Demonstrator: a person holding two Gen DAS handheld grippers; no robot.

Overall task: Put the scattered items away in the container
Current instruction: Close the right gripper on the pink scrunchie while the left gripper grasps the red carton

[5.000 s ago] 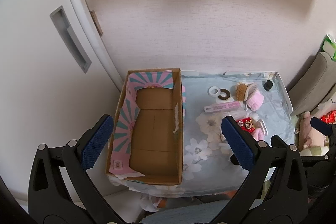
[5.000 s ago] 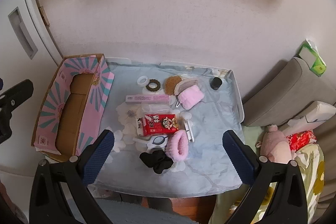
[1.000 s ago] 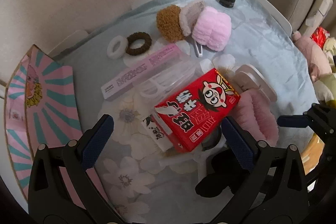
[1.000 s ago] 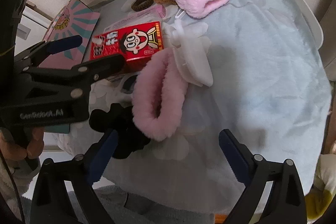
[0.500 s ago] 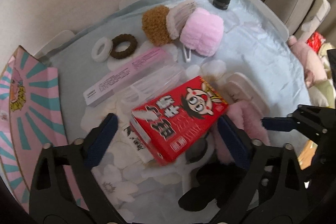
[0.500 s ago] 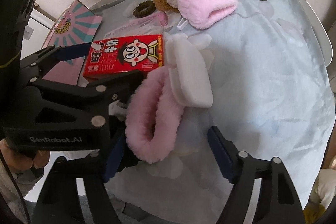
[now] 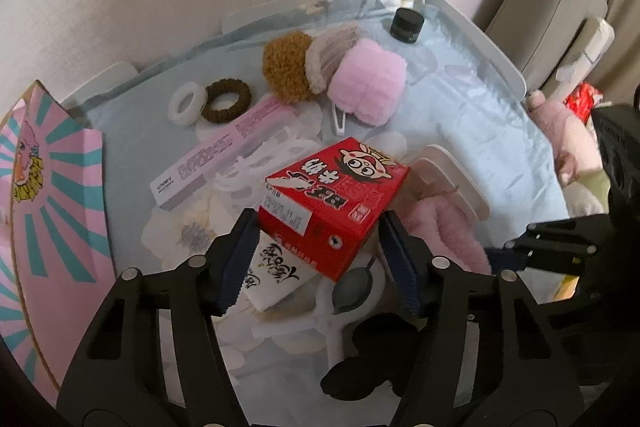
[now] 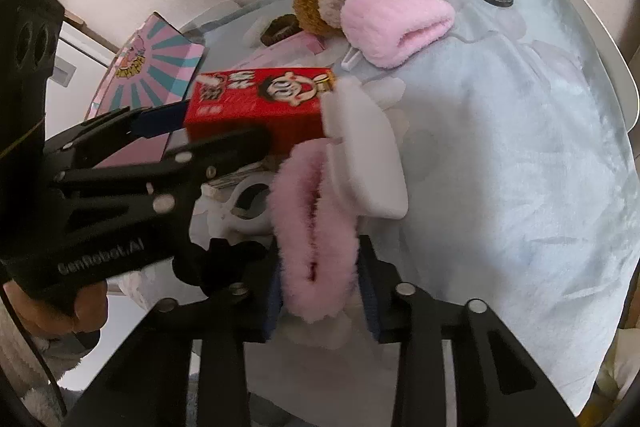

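Observation:
My left gripper is shut on the red cartoon carton and holds it tilted just above the table; it also shows in the right wrist view. My right gripper is shut on the fluffy pink scrunchie, seen pink beside the carton in the left wrist view. The pink-and-teal cardboard box stands at the left.
On the pale blue cloth lie a white flat case, a folded pink towel, brown and beige puffs, a brown hair tie, a white ring, a pink tube box, a black jar, a black scrunchie, a small mirror.
Both grippers closed: the left on the red carton, lifting and tilting it; the right on the pink scrunchie. Both moved in closer to the items.

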